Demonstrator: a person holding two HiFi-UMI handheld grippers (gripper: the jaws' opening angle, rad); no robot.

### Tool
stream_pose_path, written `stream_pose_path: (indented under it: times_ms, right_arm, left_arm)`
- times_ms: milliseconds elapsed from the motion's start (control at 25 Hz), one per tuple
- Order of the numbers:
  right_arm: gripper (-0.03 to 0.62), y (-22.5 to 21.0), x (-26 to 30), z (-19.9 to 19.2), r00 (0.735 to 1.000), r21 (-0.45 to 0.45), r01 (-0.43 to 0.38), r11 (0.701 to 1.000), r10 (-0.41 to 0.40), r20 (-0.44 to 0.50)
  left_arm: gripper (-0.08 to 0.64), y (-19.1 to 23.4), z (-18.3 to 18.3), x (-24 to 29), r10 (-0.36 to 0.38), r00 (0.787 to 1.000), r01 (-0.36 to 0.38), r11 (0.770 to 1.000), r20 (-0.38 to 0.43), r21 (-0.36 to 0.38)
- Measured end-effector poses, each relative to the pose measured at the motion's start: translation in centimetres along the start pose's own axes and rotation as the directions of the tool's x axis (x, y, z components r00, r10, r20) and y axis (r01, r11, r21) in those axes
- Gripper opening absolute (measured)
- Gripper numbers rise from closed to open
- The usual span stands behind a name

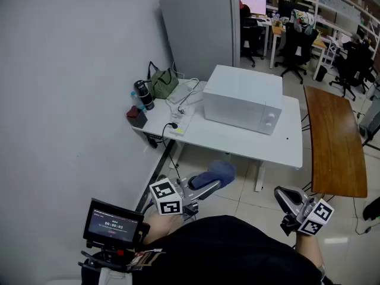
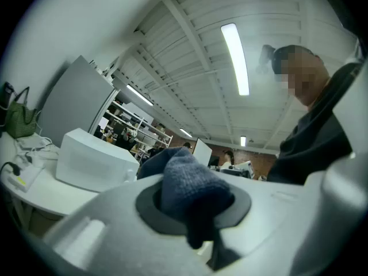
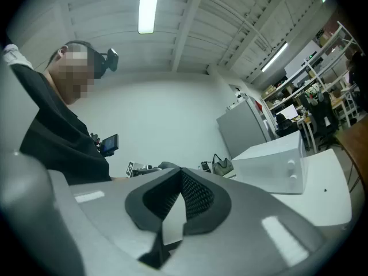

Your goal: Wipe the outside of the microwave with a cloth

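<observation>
Nubby blue cloth point(image 1: 215, 173) sits bunched, gripped by my left claw point(image 1: 203, 186); right claw point(image 1: 284, 197) closed, empty. Boxy white microwave point(image 1: 242, 97) lies lengthwise along table point(image 1: 237, 142), knobs point(image 1: 270, 120) facing me.

- Head view: high, facing forward and steeply down; microwave point(image 1: 243, 100) on white table point(image 1: 237, 142), far ahead.
- Left gripper view: low, tilted up toward ceiling point(image 2: 190, 50); microwave far, at left.
- Right gripper view: low, tilted up; microwave far, at right.
- Shared by all three: microwave, table, grey cabinet point(image 1: 199, 31).
</observation>
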State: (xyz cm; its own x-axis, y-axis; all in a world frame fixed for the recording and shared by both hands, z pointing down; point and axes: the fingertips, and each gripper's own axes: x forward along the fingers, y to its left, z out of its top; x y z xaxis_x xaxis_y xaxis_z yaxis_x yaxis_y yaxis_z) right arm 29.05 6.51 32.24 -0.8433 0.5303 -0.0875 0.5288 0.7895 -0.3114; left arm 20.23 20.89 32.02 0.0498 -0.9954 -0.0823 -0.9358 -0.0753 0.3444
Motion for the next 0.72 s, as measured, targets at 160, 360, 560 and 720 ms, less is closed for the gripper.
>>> stream_pose_path:
  times_ms: [160,360,560,720]
  right_arm:
    - [0.005,-0.6,3.4,0.2,1.0,-0.014,-0.004,1.0,0.003,-0.02]
    - [0.005,-2.2,16.9,1.5,0.999,-0.061,0.037,0.997,-0.039,-0.026]
    - [0.005,-3.6,24.8,3.1,0.995,-0.08,0.099,0.992,-0.101,-0.017]
    - [0.005,-6.6,28.5,2.5,0.988,-0.068,0.142,0.988,-0.146,-0.056]
  left_arm:
    - [0.06,3.3,0.8,-1.6,0.012,1.0,-0.012,1.0,0.015,-0.008]
    - [0.06,14.5,5.1,-7.5,-0.029,0.999,0.029,1.0,0.031,0.003]
    - [0.06,23.1,8.9,-10.3,-0.093,0.995,0.093,0.996,0.03,0.018]
    - [0.06,30.0,10.5,-10.1,-0.089,0.995,0.089,0.996,0.035,-0.004]
